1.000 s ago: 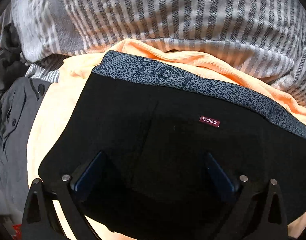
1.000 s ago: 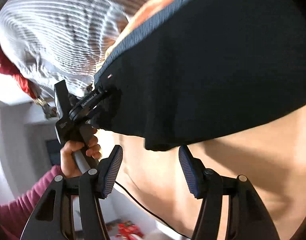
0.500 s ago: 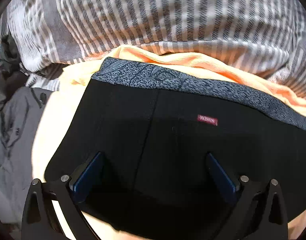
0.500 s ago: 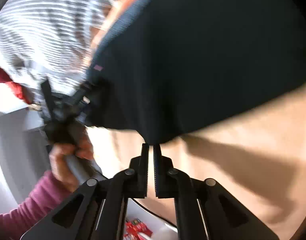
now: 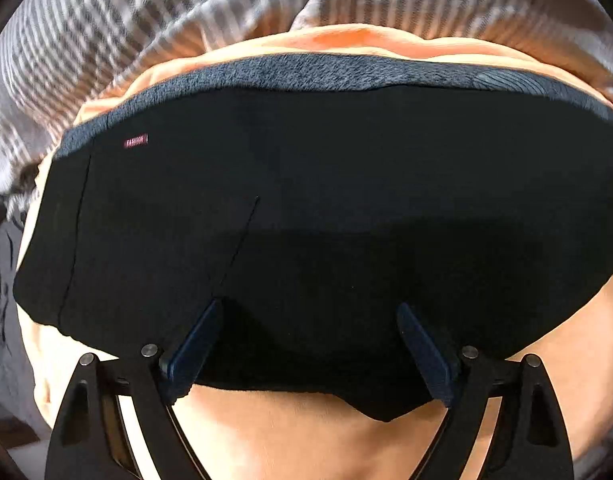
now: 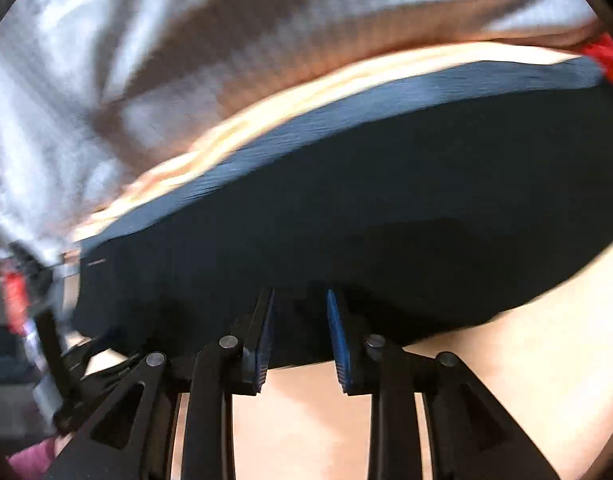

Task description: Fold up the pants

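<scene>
Pants (image 5: pixel 326 200) lie on orange cloth (image 5: pixel 346 440); left tool (image 5: pixel 310 344) closing, right tool (image 6: pixel 300 328) opening, both unclamped.

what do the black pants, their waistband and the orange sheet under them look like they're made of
Black pants: smooth matte knit, probably stretchy; no sheen, one fine seam line.
Grey speckled waistband: thicker heathered knit, likely elastic; mottled grain.
Orange sheet: soft, plain fabric with gentle folds; fibre unclear.

Pants (image 5: pixel 326 200): matt black knit cloth, speckled grey waistband (image 5: pixel 306 74); blanket (image 5: pixel 106 32): striped woven cloth.
</scene>
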Demonstrator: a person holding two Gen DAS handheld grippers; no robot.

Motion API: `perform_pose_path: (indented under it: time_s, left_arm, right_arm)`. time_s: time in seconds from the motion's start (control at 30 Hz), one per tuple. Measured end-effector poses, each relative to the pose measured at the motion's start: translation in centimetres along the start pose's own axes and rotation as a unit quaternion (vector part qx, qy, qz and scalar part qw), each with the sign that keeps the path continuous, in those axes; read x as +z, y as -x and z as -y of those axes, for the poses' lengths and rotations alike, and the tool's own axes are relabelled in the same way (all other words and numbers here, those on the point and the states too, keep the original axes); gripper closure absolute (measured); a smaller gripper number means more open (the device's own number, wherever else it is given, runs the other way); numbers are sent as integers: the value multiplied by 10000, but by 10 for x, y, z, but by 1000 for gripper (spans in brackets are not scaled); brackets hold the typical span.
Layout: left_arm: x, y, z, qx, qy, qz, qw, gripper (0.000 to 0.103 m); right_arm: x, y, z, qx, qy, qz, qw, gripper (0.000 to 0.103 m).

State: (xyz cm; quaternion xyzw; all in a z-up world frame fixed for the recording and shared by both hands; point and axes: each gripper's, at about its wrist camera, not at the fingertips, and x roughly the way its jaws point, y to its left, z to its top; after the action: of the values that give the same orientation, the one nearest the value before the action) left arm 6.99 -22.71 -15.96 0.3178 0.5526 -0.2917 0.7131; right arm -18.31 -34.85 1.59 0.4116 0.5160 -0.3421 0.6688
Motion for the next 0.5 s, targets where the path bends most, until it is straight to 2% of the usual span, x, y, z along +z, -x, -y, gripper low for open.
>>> perform_pose_path:
  time_s: [0.07, 0.17, 0.2, 0.27, 0.4, 0.5]
  left_arm:
    - [-1, 1, 1, 52, -77, -1, 10000, 12]
    - [5, 3, 1, 151, -7, -239, 9996, 12]
    - [8, 6, 2, 222, 47, -326, 9992, 12]
    - [13, 16, 6, 291, 133, -399, 9987, 12]
    - [18, 44, 31, 210, 50, -305, 9993, 12]
    - [22, 62, 69, 72, -168, -237, 9996, 12]
  right_arm:
    - [0, 6, 28, 133, -501, 68, 9986, 86]
    - [-11, 28, 53, 462, -983, 114, 9940, 78]
    - [-18, 34, 57, 509, -999, 79, 9937, 67]
    - [-27, 43, 62, 524, -1010, -8, 9935, 52]
    - [-53, 62, 88, 544, -1100, -190, 9923, 52]
    - [-62, 63, 107, 466, -1316, -259, 9899, 52]
